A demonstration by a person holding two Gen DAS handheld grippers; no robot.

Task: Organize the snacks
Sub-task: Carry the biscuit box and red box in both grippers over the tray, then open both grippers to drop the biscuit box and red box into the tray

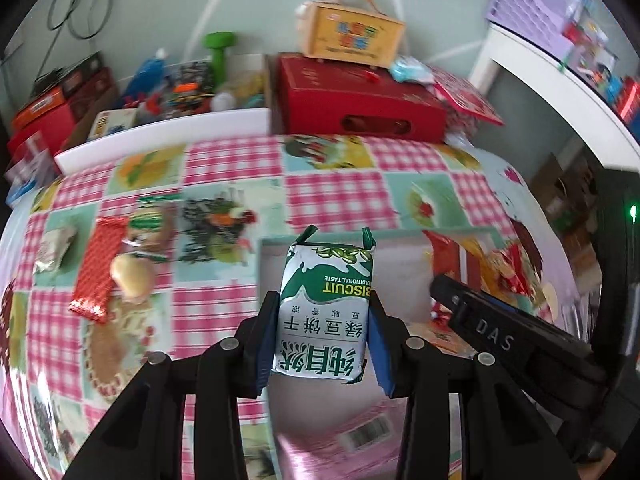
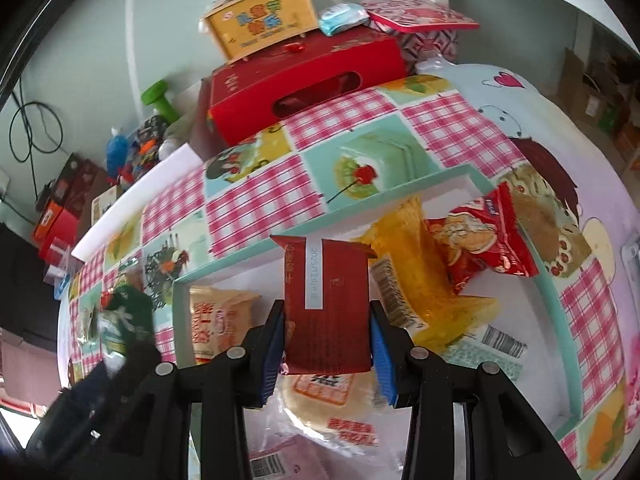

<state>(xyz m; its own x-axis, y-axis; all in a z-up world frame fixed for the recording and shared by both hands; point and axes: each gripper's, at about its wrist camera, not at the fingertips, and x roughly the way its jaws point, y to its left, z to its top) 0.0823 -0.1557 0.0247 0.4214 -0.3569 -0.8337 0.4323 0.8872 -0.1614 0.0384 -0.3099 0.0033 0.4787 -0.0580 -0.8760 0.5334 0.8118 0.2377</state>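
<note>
My left gripper (image 1: 324, 312) is shut on a green-and-white biscuit packet (image 1: 326, 312), held above the near-left part of a shallow teal-rimmed white tray (image 1: 276, 276). My right gripper (image 2: 326, 322) is shut on a dark red snack packet (image 2: 326, 308), held over the same tray (image 2: 440, 178). In the right wrist view the tray holds a yellow packet (image 2: 404, 256), a red cookie packet (image 2: 488, 240), a round rice-cracker packet (image 2: 328, 404) and a beige packet (image 2: 216, 320). The right gripper's body (image 1: 508, 336) shows in the left wrist view. The left gripper's packet (image 2: 128, 316) shows blurred at the left of the right wrist view.
On the checked tablecloth to the left lie a red wafer bar (image 1: 96, 268), a round pastry (image 1: 130, 276), a grey packet (image 1: 54, 248) and a green-edged packet (image 1: 150, 228). A red box (image 1: 356, 100) with a yellow carry box (image 1: 348, 32) stands at the far edge. A pink packet (image 1: 340, 436) lies near.
</note>
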